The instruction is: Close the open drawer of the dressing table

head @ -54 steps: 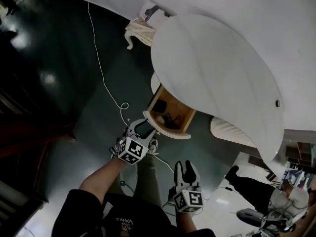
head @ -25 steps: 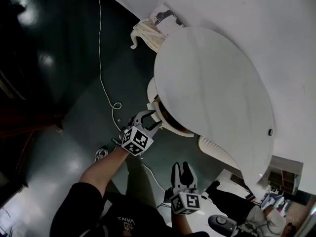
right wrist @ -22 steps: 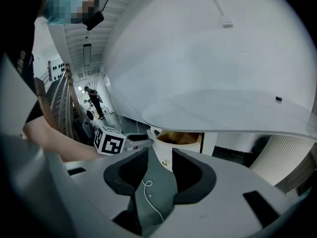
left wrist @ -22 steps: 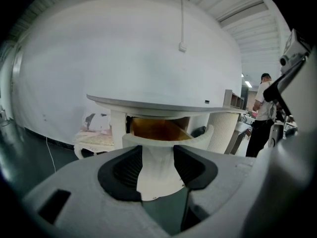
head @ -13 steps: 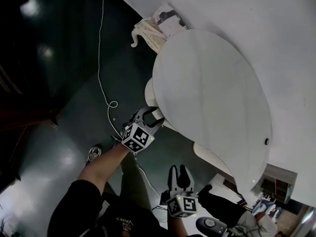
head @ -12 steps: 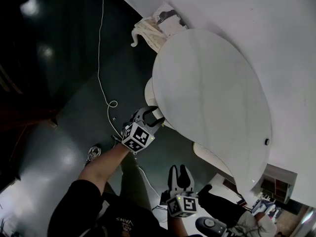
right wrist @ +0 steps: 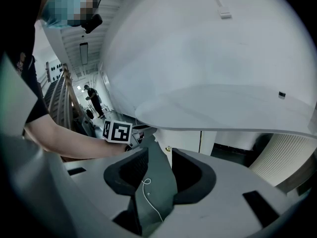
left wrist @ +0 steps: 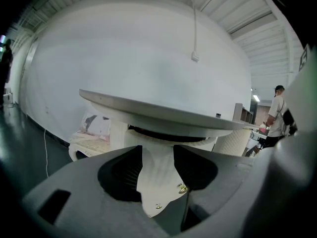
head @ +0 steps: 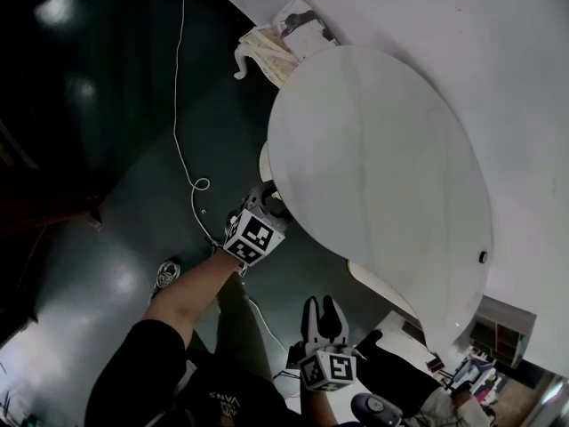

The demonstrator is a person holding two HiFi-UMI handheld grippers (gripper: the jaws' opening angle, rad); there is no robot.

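Bench top [head: 382, 176]: white, smooth, matt.
Drawer front [left wrist: 156, 195]: white, finely ribbed, matt.
Fittings [left wrist: 182, 188] on the drawer front: small, brass-coloured, shiny metal.
Floor [head: 107, 114]: dark, smooth, glossy, with patches of light glare.
Cable [head: 180, 87]: thin, white, smooth sheath.
Left gripper [left wrist: 157, 155] shell: grey, matt, plastic by the look.
Fingers [left wrist: 119, 175]: black, finely ribbed.
Marker cube [head: 256, 237]: matt black-and-white print.

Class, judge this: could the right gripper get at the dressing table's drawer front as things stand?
Probably yes: the right gripper hangs open, with only floor between it and the drawer front. The left gripper is at that front too.
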